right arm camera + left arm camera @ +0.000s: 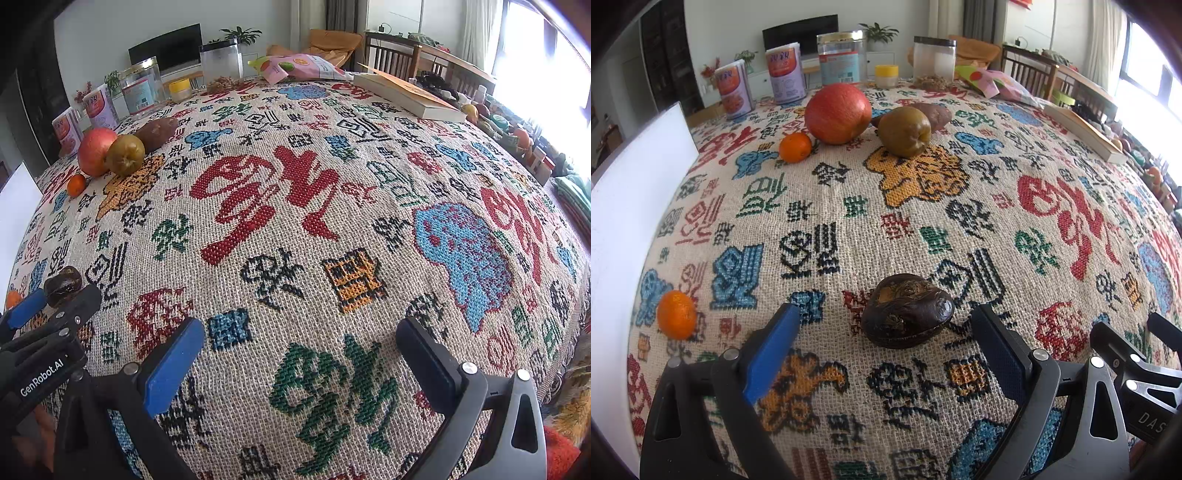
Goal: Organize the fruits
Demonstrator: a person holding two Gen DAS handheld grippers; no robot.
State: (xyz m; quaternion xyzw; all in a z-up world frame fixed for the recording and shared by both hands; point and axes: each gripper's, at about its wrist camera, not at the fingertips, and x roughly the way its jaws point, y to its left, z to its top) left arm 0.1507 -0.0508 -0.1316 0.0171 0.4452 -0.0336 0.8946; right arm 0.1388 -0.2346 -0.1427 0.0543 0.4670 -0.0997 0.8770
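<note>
A dark brown wrinkled fruit (907,311) lies on the patterned tablecloth just ahead of my open left gripper (886,328), between the fingertips but untouched; it also shows in the right wrist view (63,281). Farther back stand a big red-orange fruit (837,113), a green-brown pear (904,131), a sweet potato (934,114) and a small orange (795,147). Another small orange (676,314) lies at the near left. My right gripper (301,334) is open and empty over bare cloth. The left gripper (55,299) shows at its far left.
A white board (631,206) stands at the table's left edge. Cans (785,72), jars (841,59) and a yellow-lidded pot (886,75) line the back. A snack bag (306,66) and a book (410,96) lie at the back right.
</note>
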